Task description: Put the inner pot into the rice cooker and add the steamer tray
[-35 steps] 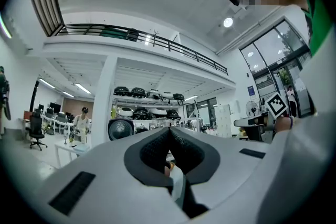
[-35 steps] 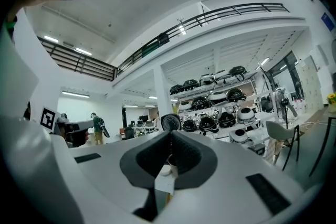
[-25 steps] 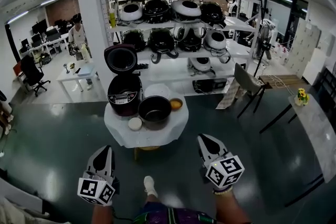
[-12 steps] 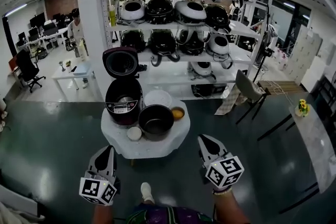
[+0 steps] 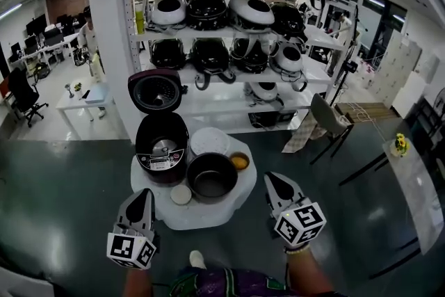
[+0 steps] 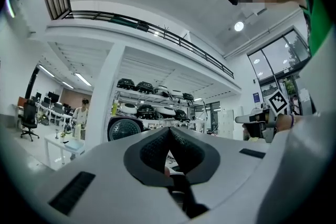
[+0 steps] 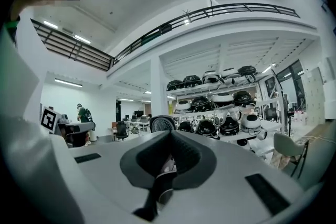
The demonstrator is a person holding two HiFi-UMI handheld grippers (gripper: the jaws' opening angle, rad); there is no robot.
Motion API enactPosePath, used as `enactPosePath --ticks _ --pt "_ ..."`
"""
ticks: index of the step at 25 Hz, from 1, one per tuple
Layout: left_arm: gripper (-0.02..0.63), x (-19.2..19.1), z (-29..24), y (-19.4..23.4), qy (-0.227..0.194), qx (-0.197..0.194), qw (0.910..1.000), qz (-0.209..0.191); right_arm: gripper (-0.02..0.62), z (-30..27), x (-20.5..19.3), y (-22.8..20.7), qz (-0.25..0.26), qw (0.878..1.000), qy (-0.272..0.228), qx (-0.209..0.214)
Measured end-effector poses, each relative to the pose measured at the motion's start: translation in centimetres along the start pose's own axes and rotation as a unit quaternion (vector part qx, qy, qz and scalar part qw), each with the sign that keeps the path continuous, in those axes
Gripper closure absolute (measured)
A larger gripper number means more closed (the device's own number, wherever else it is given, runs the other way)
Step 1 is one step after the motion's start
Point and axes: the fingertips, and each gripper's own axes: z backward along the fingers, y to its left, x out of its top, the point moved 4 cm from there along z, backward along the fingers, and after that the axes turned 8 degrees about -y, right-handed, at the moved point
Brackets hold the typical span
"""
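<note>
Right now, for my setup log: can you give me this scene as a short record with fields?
table: round, white-covered, ahead of the person
rice cooker: dark, on the table's left side, lid open
inner pot: dark, on the table just right of the rice cooker, not in it
steamer tray: white, on the table behind the inner pot
left gripper: jaws shut, nothing held
right gripper: jaws shut, nothing held
task state: neither step done yet

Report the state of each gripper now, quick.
Left gripper: jaws shut, holding nothing.
Right gripper: jaws shut, holding nothing.
</note>
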Motion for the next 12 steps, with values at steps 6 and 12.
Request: enactPosePath --ticks 6,12 --pt "0.584 -1.0 -4.8 4.7 0.009 -0.019 0.9998 0.003 0.567 -5.9 -0.5 -0.2 -0.015 1.0 -0.012 -0.02" --pt "0.584 -2.9 -8.3 8.5 0.016 -0.039 0.9988 0.024 0.381 -11.0 -2.1 0.4 -0.009 1.0 -0.001 -0.013"
